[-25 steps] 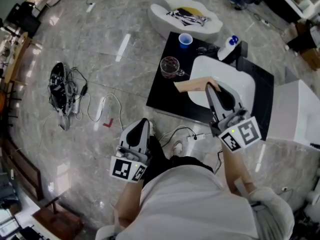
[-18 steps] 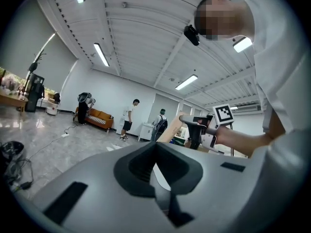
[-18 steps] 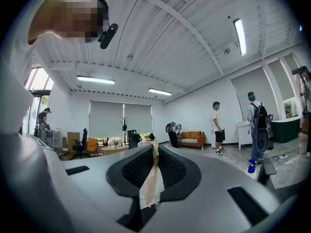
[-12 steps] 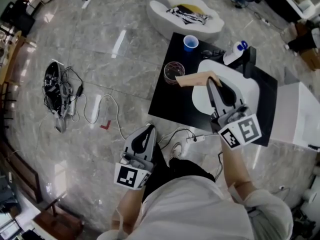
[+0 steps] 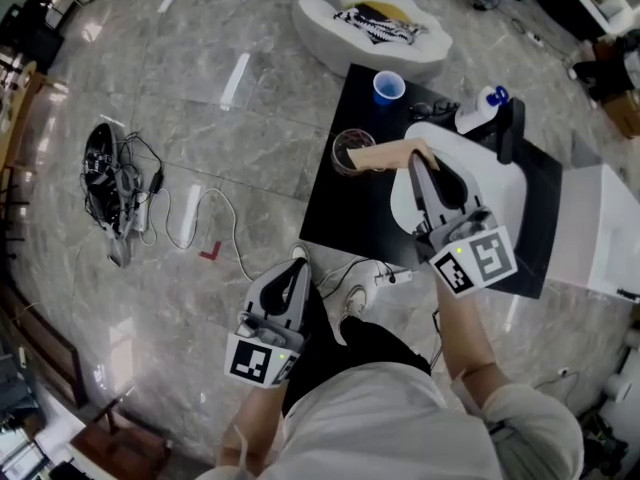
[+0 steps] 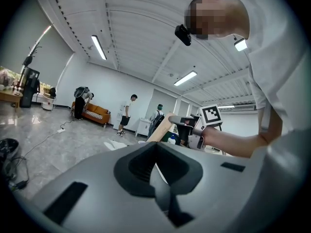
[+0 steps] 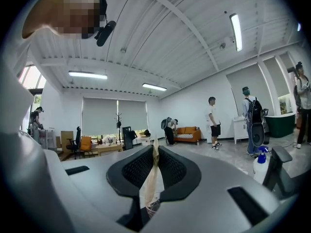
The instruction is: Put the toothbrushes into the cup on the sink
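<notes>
My right gripper [image 5: 421,164] is shut on a flat tan toothbrush packet [image 5: 385,155]. It holds the packet edge-on, and the packet's far end reaches over a clear glass cup [image 5: 348,144] on the black counter [image 5: 350,213]. The right gripper view shows the packet [image 7: 151,178] as a thin strip pinched between the jaws of that gripper [image 7: 154,166]. Beneath the hand lies the white sink [image 5: 503,183]. My left gripper [image 5: 296,265] hangs low over the floor near the person's feet. Its jaws [image 6: 156,166] are shut with nothing in them.
A blue cup [image 5: 388,86], a spray bottle [image 5: 482,108] and a black faucet [image 5: 513,128] stand at the counter's far side. A tangle of cables [image 5: 115,183] lies on the marble floor at left. A white low seat [image 5: 370,23] with striped cloth sits beyond the counter.
The right gripper has carried the packet forward, so its far end now lies over the glass cup. The left gripper has sunk a little beside the legs.
</notes>
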A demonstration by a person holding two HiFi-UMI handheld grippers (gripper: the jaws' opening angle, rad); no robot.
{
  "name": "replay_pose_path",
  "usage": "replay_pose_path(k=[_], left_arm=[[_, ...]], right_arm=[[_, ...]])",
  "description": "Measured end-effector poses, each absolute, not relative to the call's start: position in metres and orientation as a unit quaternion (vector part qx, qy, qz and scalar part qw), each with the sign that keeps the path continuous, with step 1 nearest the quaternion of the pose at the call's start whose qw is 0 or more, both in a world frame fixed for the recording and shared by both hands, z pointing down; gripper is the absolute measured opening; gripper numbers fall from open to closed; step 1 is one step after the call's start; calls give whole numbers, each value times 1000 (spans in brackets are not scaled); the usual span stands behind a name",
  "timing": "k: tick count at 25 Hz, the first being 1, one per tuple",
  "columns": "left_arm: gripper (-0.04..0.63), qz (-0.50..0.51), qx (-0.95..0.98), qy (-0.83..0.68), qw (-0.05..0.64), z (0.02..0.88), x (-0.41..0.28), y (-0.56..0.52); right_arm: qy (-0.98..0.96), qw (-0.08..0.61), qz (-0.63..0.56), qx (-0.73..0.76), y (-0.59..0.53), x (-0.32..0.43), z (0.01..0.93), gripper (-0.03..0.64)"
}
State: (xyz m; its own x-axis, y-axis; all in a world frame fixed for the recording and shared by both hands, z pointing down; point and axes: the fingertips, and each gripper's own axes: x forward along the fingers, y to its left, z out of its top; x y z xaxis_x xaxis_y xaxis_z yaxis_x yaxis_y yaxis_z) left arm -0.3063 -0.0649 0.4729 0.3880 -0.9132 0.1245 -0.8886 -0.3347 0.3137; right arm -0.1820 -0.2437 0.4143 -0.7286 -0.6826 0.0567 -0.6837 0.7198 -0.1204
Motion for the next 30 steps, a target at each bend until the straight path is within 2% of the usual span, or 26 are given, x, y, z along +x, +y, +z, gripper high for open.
replay_pose_path(k=[30], left_arm=[[3, -49, 819, -523, 230, 533, -328, -107]], right_arm=[[-904, 61, 138, 401, -284, -212, 518, 57]])
